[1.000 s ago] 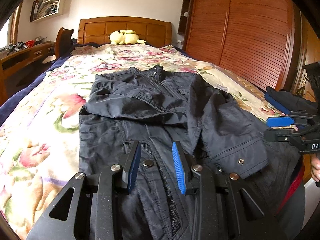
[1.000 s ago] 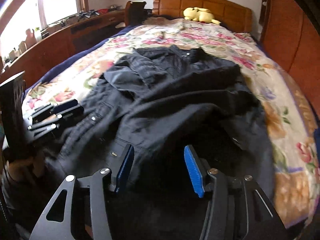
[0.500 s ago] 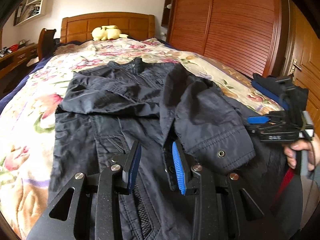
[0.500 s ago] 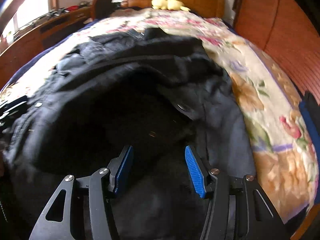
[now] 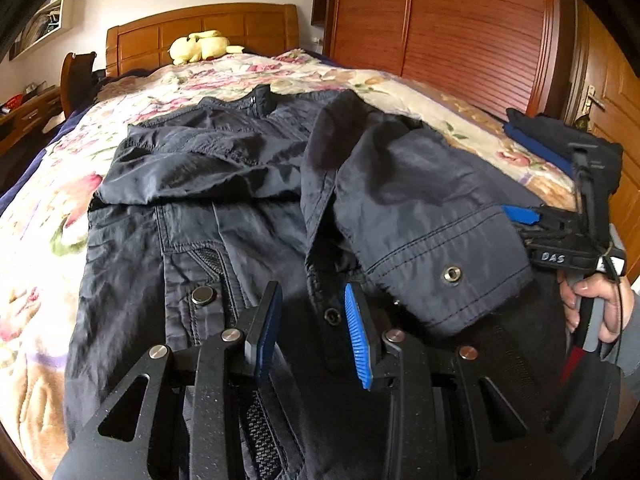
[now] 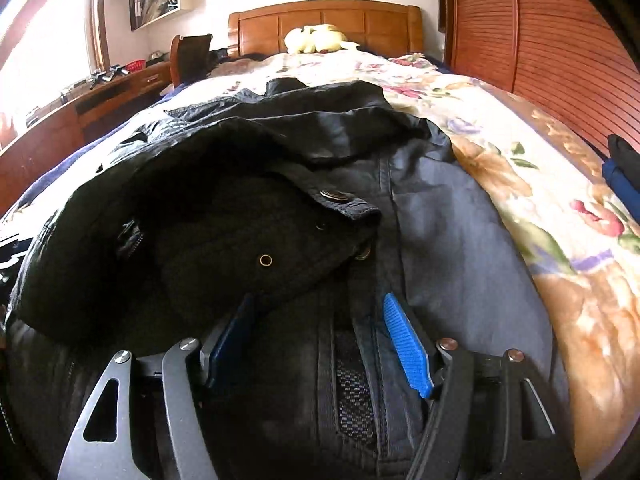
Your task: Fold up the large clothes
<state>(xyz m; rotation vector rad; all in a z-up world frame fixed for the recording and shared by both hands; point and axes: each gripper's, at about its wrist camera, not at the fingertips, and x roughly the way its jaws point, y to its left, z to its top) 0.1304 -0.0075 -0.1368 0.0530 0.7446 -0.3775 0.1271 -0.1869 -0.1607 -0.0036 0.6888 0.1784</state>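
- Left wrist view shows the large dark navy woven jacket (image 5: 224,216) lying on the bed with the floral quilt (image 5: 32,280), its collar toward the wooden headboard (image 5: 200,28) and its hem toward the camera.
- Both sleeves are already laid across the chest; the right sleeve with the stitched cuff and metal snap (image 5: 452,274) lies on top, near the hem.
- The left claw (image 5: 314,330) hovers low over the front placket. Its jaws are partly apart and nothing is between them.
- The right claw (image 6: 320,340) is low over the hem next to the sleeve cuff. Its jaws are opening, and the cloth lies below them, not pinched as far as I can see.
- I judge the fabric as soft but rather thick and a little slippery, with a mesh lining, so it is heavier than a shirt and can slide off a small pinch.
- Good places to hold are, I think, the two hem corners or the doubled hem edge, where the seams give more body. The snaps and the zipper are hard and should stay out of the pads.
- The yellow plush toy (image 5: 200,46) is well apart and does not disturb.
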